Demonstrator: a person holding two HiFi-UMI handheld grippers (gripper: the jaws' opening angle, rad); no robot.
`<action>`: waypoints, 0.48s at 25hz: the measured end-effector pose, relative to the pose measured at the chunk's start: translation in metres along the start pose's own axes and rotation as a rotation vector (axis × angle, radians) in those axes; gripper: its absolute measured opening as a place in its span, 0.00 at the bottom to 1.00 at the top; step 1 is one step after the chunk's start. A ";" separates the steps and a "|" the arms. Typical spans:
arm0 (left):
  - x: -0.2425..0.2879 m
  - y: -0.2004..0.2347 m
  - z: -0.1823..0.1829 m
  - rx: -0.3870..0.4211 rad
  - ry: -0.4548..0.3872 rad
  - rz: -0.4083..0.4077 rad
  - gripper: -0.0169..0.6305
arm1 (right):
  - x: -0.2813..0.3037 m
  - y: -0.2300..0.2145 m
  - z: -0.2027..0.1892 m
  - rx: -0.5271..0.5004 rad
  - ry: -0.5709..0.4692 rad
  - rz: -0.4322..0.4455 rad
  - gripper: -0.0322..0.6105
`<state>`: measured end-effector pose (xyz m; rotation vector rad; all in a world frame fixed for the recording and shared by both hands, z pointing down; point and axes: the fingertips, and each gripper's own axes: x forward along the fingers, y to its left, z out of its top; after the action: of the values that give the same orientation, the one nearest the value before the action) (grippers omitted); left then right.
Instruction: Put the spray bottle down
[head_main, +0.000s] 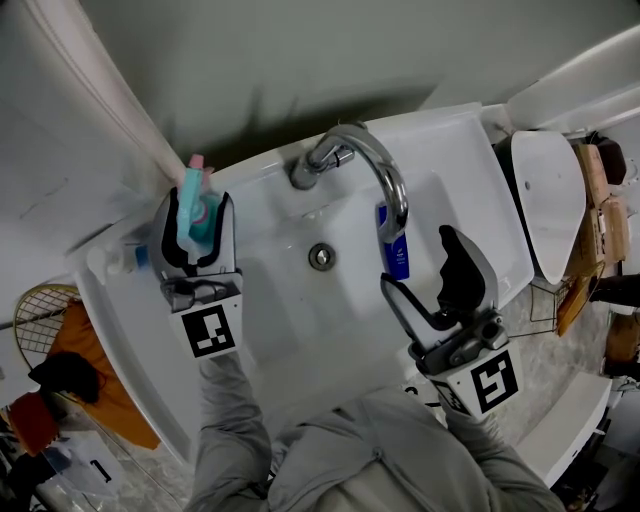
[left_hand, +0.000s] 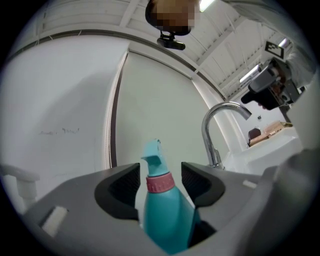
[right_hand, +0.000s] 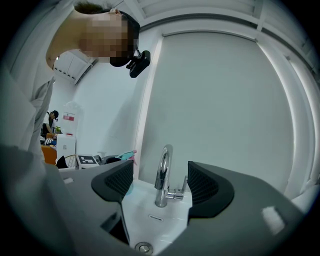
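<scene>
The white sink (head_main: 470, 150) filled my head view, its near edge hidden behind my sleeves. The right gripper view caught only the sink's back part. The chrome faucet (head_main: 370, 160) arched over the bowl, and its spout covered part of a blue bottle (head_main: 396, 245) that neither gripper view showed me. The left gripper (head_main: 197, 215) sat over the sink's left rear corner by the wall, its jaws closed on the lower body of the teal spray bottle (head_main: 192, 215). Its own view showed the pads (left_hand: 127, 185) standing just clear of the pink collar. There the spray bottle (left_hand: 165, 215) ran off the bottom edge, so I could not tell whether its base touched the ledge. The right gripper (head_main: 414, 258) hung over the bowl's right side, jaws wide apart and holding nothing, with the faucet (right_hand: 162, 175) framed between them. The drain (head_main: 321, 257) was plain from above.
</scene>
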<state>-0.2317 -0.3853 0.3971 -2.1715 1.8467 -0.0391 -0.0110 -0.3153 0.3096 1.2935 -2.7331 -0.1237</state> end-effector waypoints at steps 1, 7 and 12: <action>-0.001 0.000 0.001 0.000 0.003 0.002 0.46 | 0.000 0.000 0.000 0.001 -0.002 0.001 0.57; -0.011 0.002 0.004 0.011 0.014 0.011 0.46 | -0.004 -0.001 0.003 0.008 -0.010 0.004 0.57; -0.016 0.001 0.004 0.008 0.038 0.013 0.46 | -0.007 -0.001 0.006 0.012 -0.022 0.009 0.57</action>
<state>-0.2345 -0.3688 0.3960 -2.1679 1.8780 -0.0849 -0.0069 -0.3108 0.3030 1.2906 -2.7617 -0.1214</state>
